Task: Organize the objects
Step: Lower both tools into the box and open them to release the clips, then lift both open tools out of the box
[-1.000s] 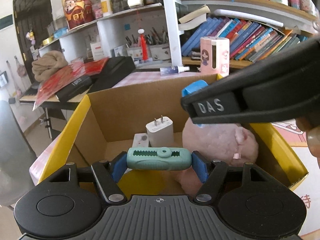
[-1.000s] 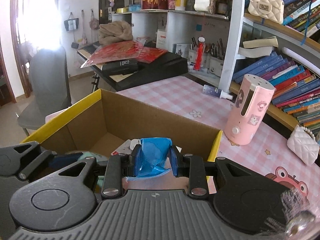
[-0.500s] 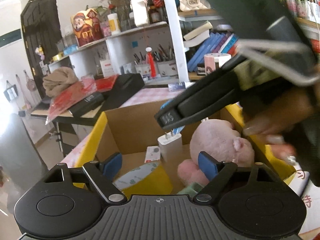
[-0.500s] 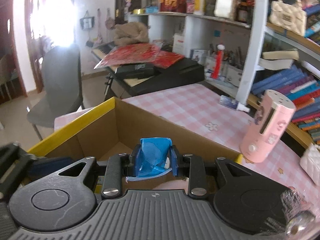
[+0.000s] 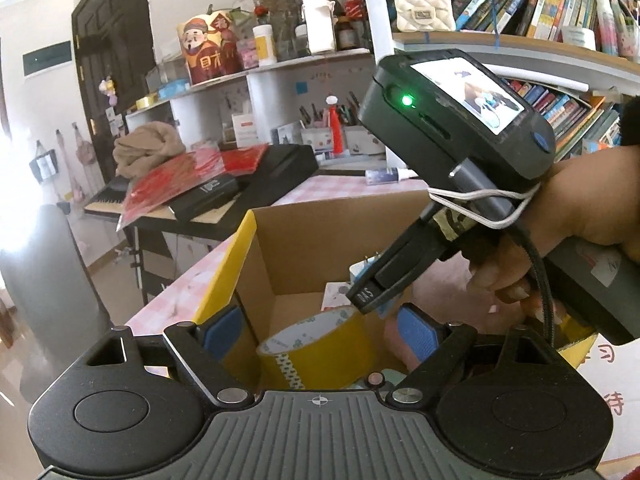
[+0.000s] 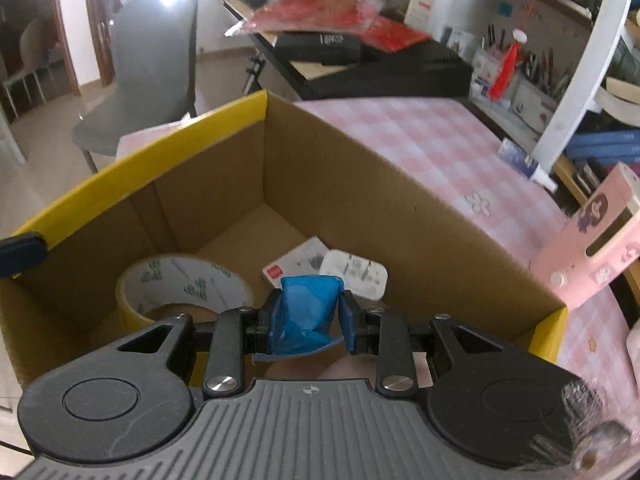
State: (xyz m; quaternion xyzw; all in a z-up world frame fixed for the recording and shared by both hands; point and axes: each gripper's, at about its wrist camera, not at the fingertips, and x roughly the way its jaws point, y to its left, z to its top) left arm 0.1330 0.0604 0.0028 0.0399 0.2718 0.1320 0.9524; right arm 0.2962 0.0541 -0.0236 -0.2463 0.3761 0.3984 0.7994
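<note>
Left tongs (image 5: 320, 330): black ribbed body, silver screws, blue pads. Right tongs (image 6: 307, 314): same build; "DAS" on finger, green LED, lit screen, white cord, black cable. Bare-skinned hand (image 5: 560, 216).

Both views are lit by daylight, and overall brightness is good. In the left wrist view the source is blown out at nine o'clock, where detail is lost to white glare and a haze is spread over the grey chair (image 5: 48, 280). In the right wrist view the same glare is seen near eleven o'clock, above the chair back. Soft shadow is cast inside the cardboard box (image 6: 360, 216), darkest along its near left wall. Strong fisheye bending is shown toward the edges, where shelves and books (image 5: 560, 8) are curved. Motion blur is noticeable across the right wrist view, especially at three o'clock; dark vignetting is visible at the corners.
</note>
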